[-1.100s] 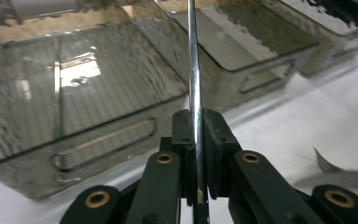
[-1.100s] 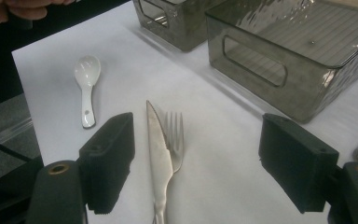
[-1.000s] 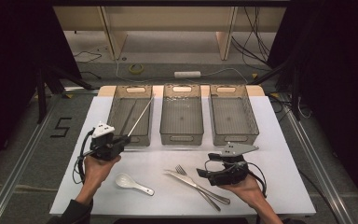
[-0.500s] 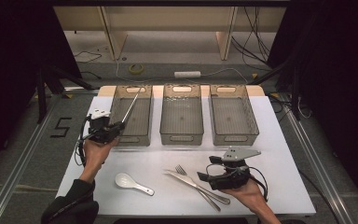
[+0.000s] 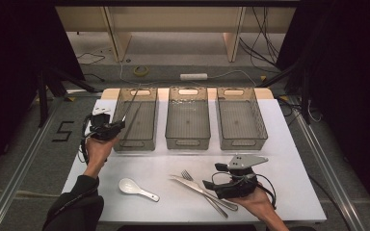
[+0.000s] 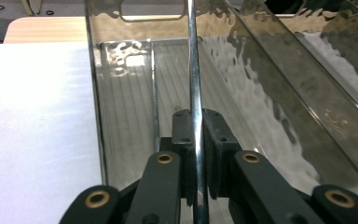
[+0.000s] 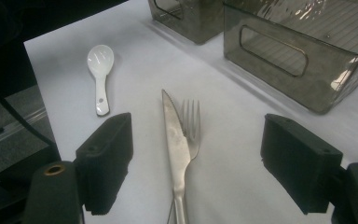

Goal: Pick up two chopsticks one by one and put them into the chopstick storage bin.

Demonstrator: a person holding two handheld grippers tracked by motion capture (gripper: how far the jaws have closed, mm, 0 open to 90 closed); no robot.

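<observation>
1. High view: the left gripper (image 5: 118, 126) is clamped on a metal rod (image 5: 131, 103) that slants up and away from it over the left bin (image 5: 122, 144). The right gripper (image 5: 210, 185) hovers with its jaws wide apart and nothing in them; a knife (image 5: 197, 188) and fork (image 5: 191, 176) lie just before it, a white spoon (image 5: 130, 186) farther off.

2. Left gripper view: the jaws pinch the rod (image 6: 195, 88), which runs straight ahead above the bin (image 6: 121, 112).

3. Right gripper view: the knife (image 7: 173, 135) and fork (image 7: 192, 126) lie on the table between the spread jaws; the spoon (image 7: 100, 63) lies beyond the left jaw.
</observation>
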